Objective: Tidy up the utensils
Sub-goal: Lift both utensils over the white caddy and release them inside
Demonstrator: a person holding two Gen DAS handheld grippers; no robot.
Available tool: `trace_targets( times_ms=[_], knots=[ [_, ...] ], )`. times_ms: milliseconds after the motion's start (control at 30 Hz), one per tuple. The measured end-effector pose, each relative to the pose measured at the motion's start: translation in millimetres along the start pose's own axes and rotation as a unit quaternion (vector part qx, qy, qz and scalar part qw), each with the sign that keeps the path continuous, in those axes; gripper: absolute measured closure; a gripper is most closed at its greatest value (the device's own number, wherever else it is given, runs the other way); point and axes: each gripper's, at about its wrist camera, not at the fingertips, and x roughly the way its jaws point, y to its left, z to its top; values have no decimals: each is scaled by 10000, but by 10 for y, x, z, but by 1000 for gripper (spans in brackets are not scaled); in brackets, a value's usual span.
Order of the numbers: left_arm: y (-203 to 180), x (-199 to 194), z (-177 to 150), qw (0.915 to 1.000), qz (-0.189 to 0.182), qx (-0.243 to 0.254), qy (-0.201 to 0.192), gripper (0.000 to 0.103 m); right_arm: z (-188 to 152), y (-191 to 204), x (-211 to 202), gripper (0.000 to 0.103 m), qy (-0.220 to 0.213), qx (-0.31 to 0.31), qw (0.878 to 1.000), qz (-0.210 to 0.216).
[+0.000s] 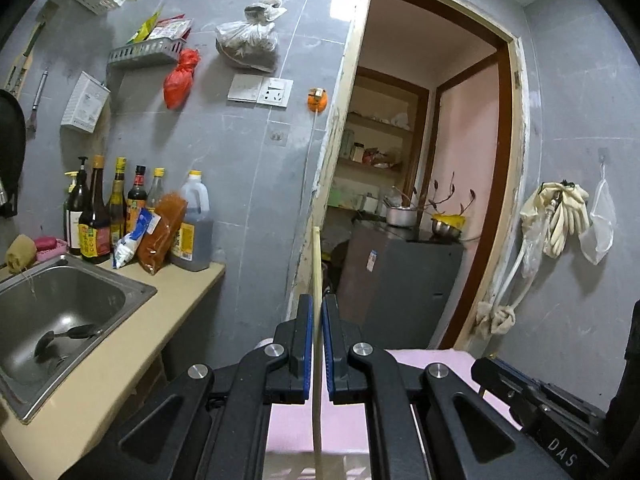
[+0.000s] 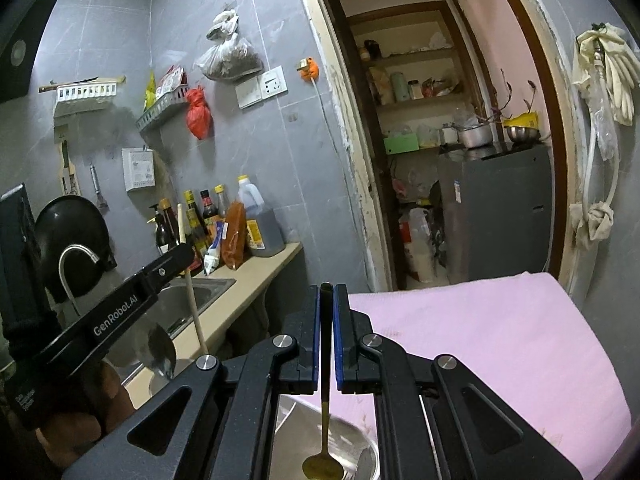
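Left gripper (image 1: 316, 340): closed on the pale wooden handle of a ladle (image 1: 317, 360). The handle stands near upright between the blue pads and runs above and below them. In the right wrist view the same handle descends from the left gripper (image 2: 182, 258) to a metal bowl end (image 2: 162, 354), which hangs beside the edge of the bench (image 2: 256, 276).

Right gripper (image 2: 327, 336): closed on the dark handle of a small gold-bowled spoon (image 2: 325, 420). The spoon hangs bowl down, and its bowl (image 2: 322, 469) sits over the inside of a steel bowl (image 2: 360, 446). Whether it touches the steel cannot be told.

The steel bowl stands on a surface under a pink cloth (image 2: 480, 340), which extends to the right toward the doorway.

Bench, left side: a steel sink (image 1: 60, 304) is set into it. Dark utensils (image 1: 68, 336) lie on the sink floor; their exact type is unclear. Behind the sink stand sauce bottles (image 1: 96, 216), a large oil jug (image 1: 192, 228) and an orange packet (image 1: 164, 232), close together against the grey tiled wall.

A hand (image 2: 72, 420) is partly visible beneath the left gripper body.
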Motion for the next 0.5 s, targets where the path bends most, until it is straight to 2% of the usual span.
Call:
trace_targets(
  times_ms=[300, 367, 400, 433, 467, 500],
  knots=[
    [84, -161, 11, 9993, -107, 104, 335, 96, -52, -27, -129, 97, 156, -48, 9998, 68],
    [131, -199, 26, 9992, -130, 14, 389, 88, -37, -45, -182, 97, 166, -26, 9998, 52],
    [161, -223, 39, 9989, -156, -55, 428, 73, -27, -56, -216, 96, 164, -13, 9999, 46],
    [190, -249, 52, 9987, -182, -139, 464, 55, -18, -68, -258, 95, 160, -15, 9999, 26],
    [217, -282, 65, 9985, -201, -245, 454, 49, -8, -77, -293, 88, 159, -18, 9999, 0],
    [240, -317, 76, 9983, -211, -341, 425, 47, 11, -101, -351, 74, 147, 0, 9999, -43]
  ],
)
